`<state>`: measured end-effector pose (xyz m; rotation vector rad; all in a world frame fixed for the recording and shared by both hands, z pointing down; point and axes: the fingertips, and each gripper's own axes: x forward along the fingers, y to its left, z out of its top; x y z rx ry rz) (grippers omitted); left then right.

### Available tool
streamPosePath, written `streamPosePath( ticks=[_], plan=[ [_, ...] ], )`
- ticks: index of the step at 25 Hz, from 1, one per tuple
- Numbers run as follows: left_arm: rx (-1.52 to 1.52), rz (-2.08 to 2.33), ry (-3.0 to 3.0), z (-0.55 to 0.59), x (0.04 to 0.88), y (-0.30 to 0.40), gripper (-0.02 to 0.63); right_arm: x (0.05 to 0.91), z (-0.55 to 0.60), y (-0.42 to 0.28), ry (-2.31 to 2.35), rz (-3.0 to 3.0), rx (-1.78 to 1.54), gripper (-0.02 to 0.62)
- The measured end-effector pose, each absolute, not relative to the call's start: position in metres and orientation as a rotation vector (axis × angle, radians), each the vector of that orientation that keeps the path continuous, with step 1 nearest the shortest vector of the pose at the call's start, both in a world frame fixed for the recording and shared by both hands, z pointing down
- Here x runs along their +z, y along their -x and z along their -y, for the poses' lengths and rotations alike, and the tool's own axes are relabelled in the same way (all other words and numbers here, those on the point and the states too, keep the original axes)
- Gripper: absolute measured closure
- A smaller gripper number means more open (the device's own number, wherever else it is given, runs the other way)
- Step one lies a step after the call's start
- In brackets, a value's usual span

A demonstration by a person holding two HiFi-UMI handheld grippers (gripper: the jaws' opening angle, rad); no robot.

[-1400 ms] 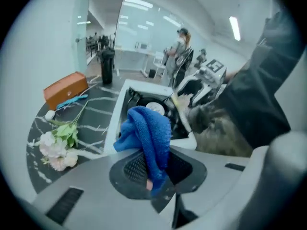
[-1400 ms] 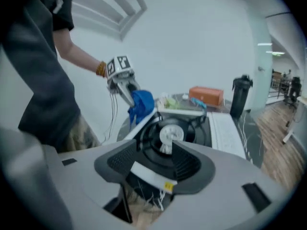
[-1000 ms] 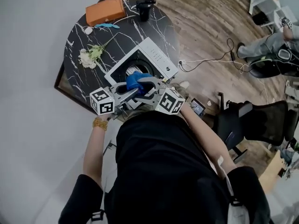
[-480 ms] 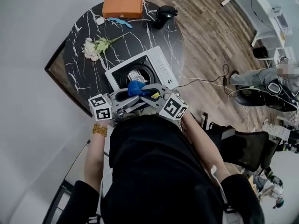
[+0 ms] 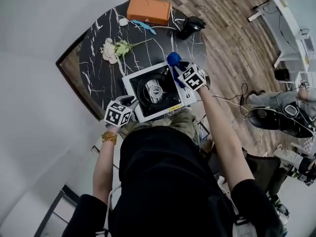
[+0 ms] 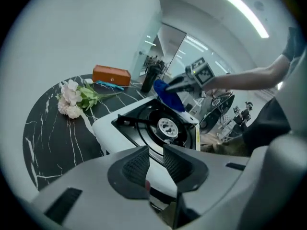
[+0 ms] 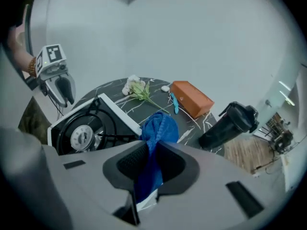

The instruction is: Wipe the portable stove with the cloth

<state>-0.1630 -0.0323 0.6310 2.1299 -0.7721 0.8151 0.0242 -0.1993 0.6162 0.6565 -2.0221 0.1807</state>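
The white portable stove [image 5: 132,85] with its black burner [image 5: 155,90] sits on the dark marble table. My right gripper [image 5: 177,66] hangs over the stove's far right corner, shut on the blue cloth [image 5: 173,59]. In the right gripper view the cloth [image 7: 160,128] is pinched between the pads and bunches out past the tips of that gripper [image 7: 152,152]. My left gripper [image 5: 131,101] is at the stove's near left corner. In the left gripper view the jaws of that gripper [image 6: 156,158] are closing with a narrow gap and nothing between them, over the stove's white edge [image 6: 112,128].
On the table's far side lie an orange box [image 5: 149,10], a small blue tool [image 5: 144,26], a black bottle [image 5: 191,26] and a flower sprig [image 5: 114,48]. The table's edge [image 5: 89,102] runs close to the stove's left. Cables and an office chair [image 5: 291,117] are on the wooden floor to the right.
Both grippers were together at the cloth over the stove's near edge. Now they are apart: the right carried the cloth to the far right corner, the left dropped empty to the near left corner.
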Motion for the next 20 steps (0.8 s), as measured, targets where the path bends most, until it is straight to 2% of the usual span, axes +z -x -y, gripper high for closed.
streamPosePath(
  ticks=[4,5,10,14,20],
  plan=[
    [0.964,0.802,-2.073,0.030,0.656,0.162,0.522,0.642,0.223,-0.006,-0.585,1.967,0.204,0.540],
    [0.981,0.831,-2.073,0.037,0.658,0.164,0.555,0.646,0.230,0.000,-0.564,1.956,0.202,0.540],
    [1.033,0.871,-2.048,0.046,0.666,0.167,0.597,0.655,0.239,0.003,-0.524,1.919,0.337,0.545],
    [1.117,0.858,-2.030,0.044,0.665,0.167,0.597,0.654,0.230,0.001,-0.546,1.914,0.427,0.548],
    [1.084,0.873,-2.001,0.044,0.669,0.167,0.598,0.657,0.201,-0.004,-0.546,1.957,0.453,0.551]
  ],
)
